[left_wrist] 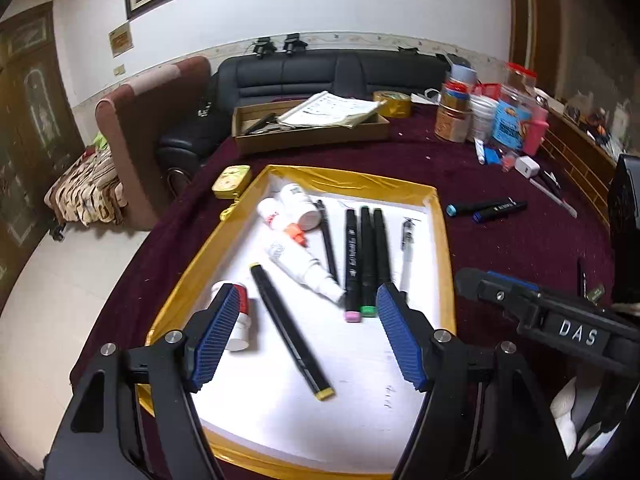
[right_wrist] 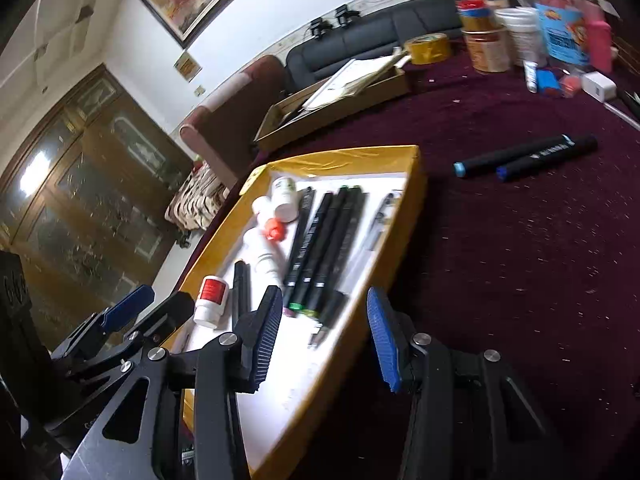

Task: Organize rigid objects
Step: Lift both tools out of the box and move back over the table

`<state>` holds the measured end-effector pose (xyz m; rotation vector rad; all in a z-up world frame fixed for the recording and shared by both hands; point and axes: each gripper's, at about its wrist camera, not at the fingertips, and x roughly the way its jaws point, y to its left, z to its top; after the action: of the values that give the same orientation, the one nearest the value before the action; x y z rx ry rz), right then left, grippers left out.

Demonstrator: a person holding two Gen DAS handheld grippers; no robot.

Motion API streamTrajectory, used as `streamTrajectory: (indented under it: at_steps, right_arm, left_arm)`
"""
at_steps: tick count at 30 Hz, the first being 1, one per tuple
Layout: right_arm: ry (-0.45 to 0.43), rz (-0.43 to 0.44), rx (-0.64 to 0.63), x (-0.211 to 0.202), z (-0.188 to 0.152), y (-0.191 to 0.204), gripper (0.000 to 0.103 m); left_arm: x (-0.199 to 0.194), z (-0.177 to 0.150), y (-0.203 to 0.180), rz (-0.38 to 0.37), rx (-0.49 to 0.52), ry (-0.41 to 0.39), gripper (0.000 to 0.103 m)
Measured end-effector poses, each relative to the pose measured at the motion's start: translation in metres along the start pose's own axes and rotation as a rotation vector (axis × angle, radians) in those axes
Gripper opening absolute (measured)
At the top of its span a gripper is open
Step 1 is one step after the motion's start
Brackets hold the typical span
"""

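Observation:
A gold-rimmed white tray (left_wrist: 438, 216) (right_wrist: 414, 184) lies on the maroon table. It holds three black markers side by side (left_wrist: 362, 256) (right_wrist: 328, 240), a yellow-tipped black marker (left_wrist: 290, 330), a clear pen (left_wrist: 406, 256), white bottles (left_wrist: 296, 262) (right_wrist: 260, 252) and a red-labelled white bottle (left_wrist: 242, 320) (right_wrist: 210, 300). Two blue-capped black markers (left_wrist: 486, 209) (right_wrist: 528, 156) lie outside on the cloth. My left gripper (left_wrist: 304, 308) hangs open and empty over the tray's near end. My right gripper (right_wrist: 324, 312) is open and empty over the tray's right rim.
A yellow tin (left_wrist: 231, 181) lies left of the tray. A cardboard box with papers (left_wrist: 312, 126) (right_wrist: 336, 96), a tape roll (left_wrist: 394, 102) (right_wrist: 426, 49) and several jars and cups (left_wrist: 486, 114) (right_wrist: 532, 36) stand at the back. A black sofa and a brown chair stand beyond the table.

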<state>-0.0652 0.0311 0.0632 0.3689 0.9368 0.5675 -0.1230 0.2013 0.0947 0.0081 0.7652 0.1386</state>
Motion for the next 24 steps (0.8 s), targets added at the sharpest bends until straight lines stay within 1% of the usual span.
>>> streamTrajectory:
  at_steps: [7,14,16,20,22,24]
  right_arm:
    - [-0.039,-0.006,0.071,-0.024,0.000,-0.042,0.040]
    - [-0.094,-0.028,0.132,-0.058,0.000,-0.086,0.040]
    - [-0.119,-0.047,0.148,-0.071,0.002,-0.102,0.040]
    - [-0.183,-0.101,0.193,-0.101,0.007,-0.136,0.040]
    - [-0.231,-0.128,0.227,-0.119,0.009,-0.157,0.040]
    - [-0.287,-0.160,0.261,-0.137,0.009,-0.177,0.040]
  left_arm:
    - [0.002,0.000,-0.038,-0.007,0.075,0.021,0.071]
    - [0.007,-0.002,-0.075,-0.029,0.152,0.051,0.071]
    - [0.010,-0.002,-0.084,-0.059,0.167,0.072,0.071]
    - [0.024,0.004,-0.098,-0.178,0.149,0.150,0.071]
    - [0.030,0.011,-0.107,-0.222,0.142,0.169,0.071]
    - [0.037,0.019,-0.117,-0.239,0.150,0.173,0.071]
